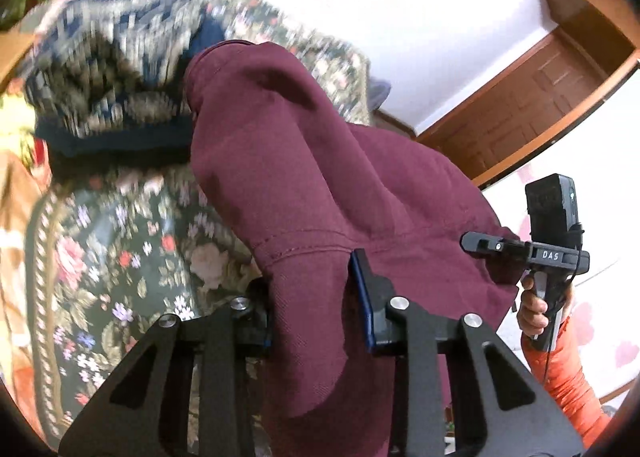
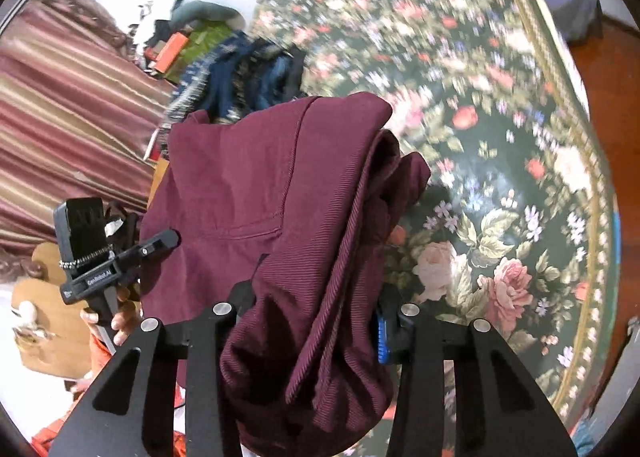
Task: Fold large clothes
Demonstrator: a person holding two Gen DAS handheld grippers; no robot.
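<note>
A maroon garment [image 1: 320, 185] hangs lifted above a dark floral blanket [image 1: 120, 241]. My left gripper [image 1: 316, 309] is shut on one bunched edge of it, cloth filling the gap between the fingers. My right gripper [image 2: 316, 321] is shut on another thick, ribbed bunch of the same maroon garment [image 2: 260, 185], which drapes over its fingers. Each view shows the other gripper in the person's hand: the right one [image 1: 532, 257] at the garment's right side, the left one [image 2: 104, 257] at its left side. The fingertips are hidden by cloth.
A blue and beige patterned garment [image 1: 116, 53] lies crumpled on the floral blanket [image 2: 500, 137] beyond the maroon one. A striped curtain [image 2: 68, 117] and clutter are at left, a wooden door [image 1: 528, 97] at right, a purple bag [image 2: 572, 5] on the floor.
</note>
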